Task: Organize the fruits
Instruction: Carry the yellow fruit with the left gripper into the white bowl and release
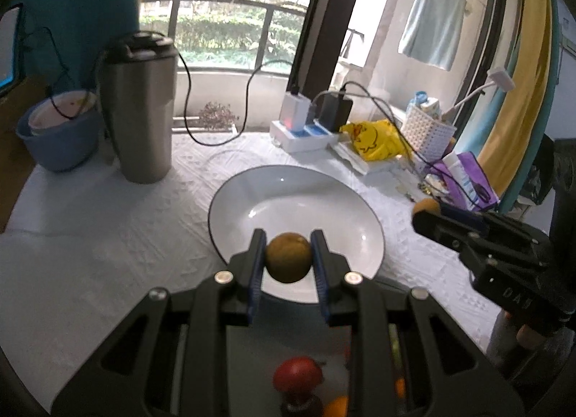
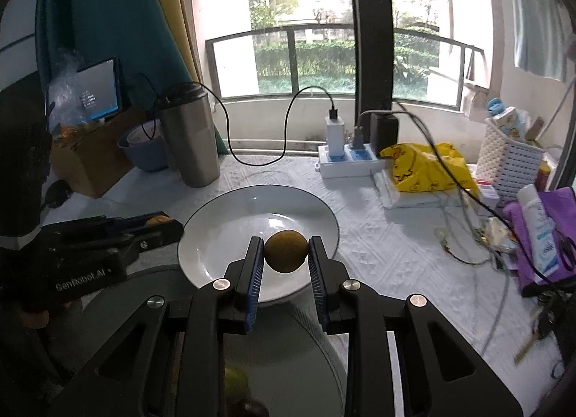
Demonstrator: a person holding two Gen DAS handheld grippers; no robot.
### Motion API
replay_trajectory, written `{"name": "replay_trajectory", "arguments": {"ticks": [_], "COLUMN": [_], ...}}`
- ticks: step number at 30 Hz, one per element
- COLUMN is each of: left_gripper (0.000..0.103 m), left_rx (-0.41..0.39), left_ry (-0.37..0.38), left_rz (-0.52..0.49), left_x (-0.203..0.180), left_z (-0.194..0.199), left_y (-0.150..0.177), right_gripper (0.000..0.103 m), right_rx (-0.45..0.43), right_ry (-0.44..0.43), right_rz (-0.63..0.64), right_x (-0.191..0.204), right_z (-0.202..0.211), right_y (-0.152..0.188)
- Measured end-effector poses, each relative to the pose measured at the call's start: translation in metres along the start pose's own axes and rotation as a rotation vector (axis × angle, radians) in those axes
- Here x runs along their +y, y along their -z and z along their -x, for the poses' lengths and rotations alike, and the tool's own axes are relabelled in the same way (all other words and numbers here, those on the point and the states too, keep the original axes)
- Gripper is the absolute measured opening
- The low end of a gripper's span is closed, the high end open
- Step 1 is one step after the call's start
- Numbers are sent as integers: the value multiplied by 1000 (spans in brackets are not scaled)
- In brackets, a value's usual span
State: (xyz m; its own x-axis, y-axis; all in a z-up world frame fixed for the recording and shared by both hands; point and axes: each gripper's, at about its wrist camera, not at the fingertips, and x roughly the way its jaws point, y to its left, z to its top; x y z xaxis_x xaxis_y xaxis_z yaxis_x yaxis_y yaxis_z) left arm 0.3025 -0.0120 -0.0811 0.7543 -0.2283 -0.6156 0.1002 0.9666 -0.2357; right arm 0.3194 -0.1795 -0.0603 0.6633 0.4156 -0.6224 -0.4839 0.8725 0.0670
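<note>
item: left gripper (image 1: 288,255), lower centre of left view; clamped on a small brownish-yellow fruit (image 1: 288,257), pads pressing both sides, fruit round with no long axis to speak of.
item: right gripper (image 2: 286,253), lower centre of right view; likewise clamped on a second fruit (image 2: 286,251) of the same kind.
item: plate (image 1: 252,197), white, dark-rimmed, bare inside; centre of both views, directly ahead of and below each held fruit. both fruits hang over its near rim, apart from its surface.
nearness: neither gripper clearly nearer; right one enters from right edge of left view, beside the plate.
judged next: lower and release onto plate.
</note>
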Motion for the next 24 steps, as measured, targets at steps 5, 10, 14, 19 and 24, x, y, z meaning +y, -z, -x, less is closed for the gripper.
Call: {"name": "replay_trajectory", "arguments": {"ticks": [5,10,14,19,24], "left_gripper": [26,26,27,30,32], "left_rx": [42,112,138,132,107], "left_ry": [-5,-15,-7,-12,-9], "left_rz": [3,38,58,70,69], "left_x": [5,16,22,25,22], "left_z": [-23,-44,-52,-55,-44], "left_y": [-5,-6,-4,-6,-7], "right_gripper": [27,27,27,32,45], "right_rx": [41,92,128,154,145], "right_ry": [-22,-39,-51,-46,-35], "right_rz": [2,-12,-29,-21,-22], "right_x": [0,-2,-6,-4,-4], "right_z": [-32,-63,-77,-82,-74], "right_y": [-6,-8,-5,-5,-6]}}
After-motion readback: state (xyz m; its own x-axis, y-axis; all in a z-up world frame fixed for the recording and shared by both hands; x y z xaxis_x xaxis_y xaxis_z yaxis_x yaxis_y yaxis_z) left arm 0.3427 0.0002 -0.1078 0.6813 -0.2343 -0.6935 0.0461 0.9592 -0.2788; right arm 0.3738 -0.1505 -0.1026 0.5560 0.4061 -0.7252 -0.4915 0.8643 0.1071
